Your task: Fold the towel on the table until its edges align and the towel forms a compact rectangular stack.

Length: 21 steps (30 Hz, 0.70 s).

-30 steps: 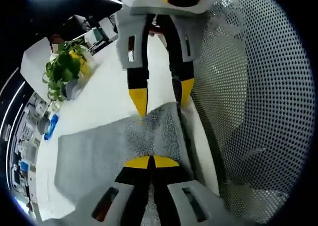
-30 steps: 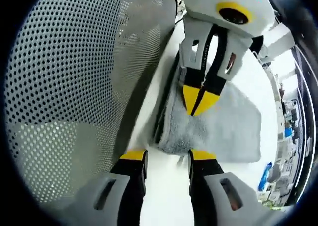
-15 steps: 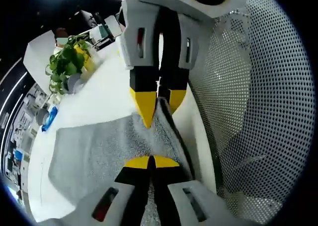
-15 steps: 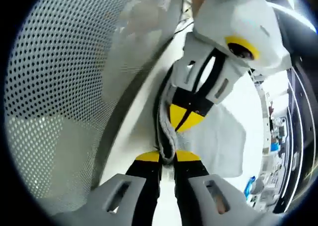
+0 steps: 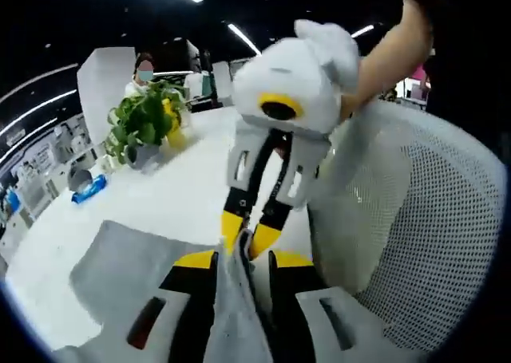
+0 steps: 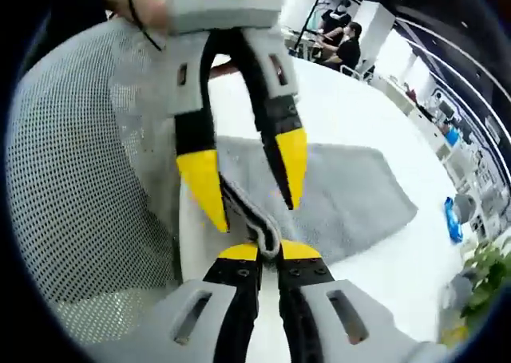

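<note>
Right hand-held gripper pinches the grey towel edge at 6 o'clock, left hand-held gripper spread open above it; towel partly folded on white worktop, final fold and alignment judged outstanding.

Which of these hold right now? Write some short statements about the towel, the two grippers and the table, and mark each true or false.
1. The right gripper has its jaws pinched on an edge of the towel. True.
2. The left gripper has its jaws shut tight. False: they stand apart, with a fold of the towel running between them.
3. A leafy potted plant stands on the white table. True.
4. The towel is red. False: it is grey.
5. The towel hangs wholly in the air. False: most of it lies on the table.
</note>
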Each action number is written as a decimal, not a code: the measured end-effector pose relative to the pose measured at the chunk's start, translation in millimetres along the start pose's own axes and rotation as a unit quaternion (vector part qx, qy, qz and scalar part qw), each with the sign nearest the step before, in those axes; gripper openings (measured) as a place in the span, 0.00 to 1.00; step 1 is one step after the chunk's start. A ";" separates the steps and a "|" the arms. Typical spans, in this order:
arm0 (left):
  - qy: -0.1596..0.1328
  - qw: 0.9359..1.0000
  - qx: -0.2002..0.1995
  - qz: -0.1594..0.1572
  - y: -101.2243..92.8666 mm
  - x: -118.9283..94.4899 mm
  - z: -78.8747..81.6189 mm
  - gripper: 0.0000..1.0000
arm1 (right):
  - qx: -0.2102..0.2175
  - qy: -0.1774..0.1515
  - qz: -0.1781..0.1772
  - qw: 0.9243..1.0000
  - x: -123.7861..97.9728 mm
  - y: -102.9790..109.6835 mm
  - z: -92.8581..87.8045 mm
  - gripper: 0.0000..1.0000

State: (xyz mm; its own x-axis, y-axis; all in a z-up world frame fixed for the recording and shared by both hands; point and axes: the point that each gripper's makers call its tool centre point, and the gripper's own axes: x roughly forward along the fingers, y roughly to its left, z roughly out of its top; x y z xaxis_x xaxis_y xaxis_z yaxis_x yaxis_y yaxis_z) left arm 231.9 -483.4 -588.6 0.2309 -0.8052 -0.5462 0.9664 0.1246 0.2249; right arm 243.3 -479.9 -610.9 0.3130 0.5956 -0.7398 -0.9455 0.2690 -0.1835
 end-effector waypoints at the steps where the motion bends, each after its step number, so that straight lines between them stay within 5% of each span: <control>1: 0.037 0.999 0.032 0.013 1.5 2.8 -12.9 0.30 | 0.016 -0.006 0.004 1.000 -0.5 -0.1 2.4 0.04; 3: 0.081 0.995 0.062 0.014 0.1 6.1 -31.2 0.29 | 0.033 -0.018 0.011 0.999 -0.9 0.3 6.5 0.04; 6: 0.095 0.993 0.070 0.023 5.3 8.9 -40.3 0.17 | 0.036 -0.022 0.016 0.999 0.3 1.3 10.2 0.04; 10: 0.073 0.997 -0.022 0.028 13.6 3.8 -36.5 0.09 | -0.005 -0.028 0.004 1.000 2.5 -0.2 13.7 0.07; 14: 0.044 0.996 -0.076 0.033 21.5 -0.4 -29.7 0.08 | -0.031 -0.029 0.011 0.999 1.5 6.5 14.5 0.26; 18: 0.038 0.995 -0.085 0.034 23.1 -1.8 -27.0 0.07 | -0.096 -0.010 -0.003 0.995 6.4 3.7 14.2 0.32; 21: 0.038 0.994 -0.097 0.031 21.9 -2.2 -27.7 0.07 | -0.108 -0.008 -0.002 0.994 9.7 4.3 20.9 0.19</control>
State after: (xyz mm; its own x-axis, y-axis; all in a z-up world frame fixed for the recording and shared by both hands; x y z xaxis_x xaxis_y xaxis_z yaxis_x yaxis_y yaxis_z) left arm 255.7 -462.8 -604.8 0.2911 -0.7478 -0.5968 0.9520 0.2882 0.1032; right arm 244.2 -457.1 -605.4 0.3175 0.6075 -0.7281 -0.9407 0.1047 -0.3228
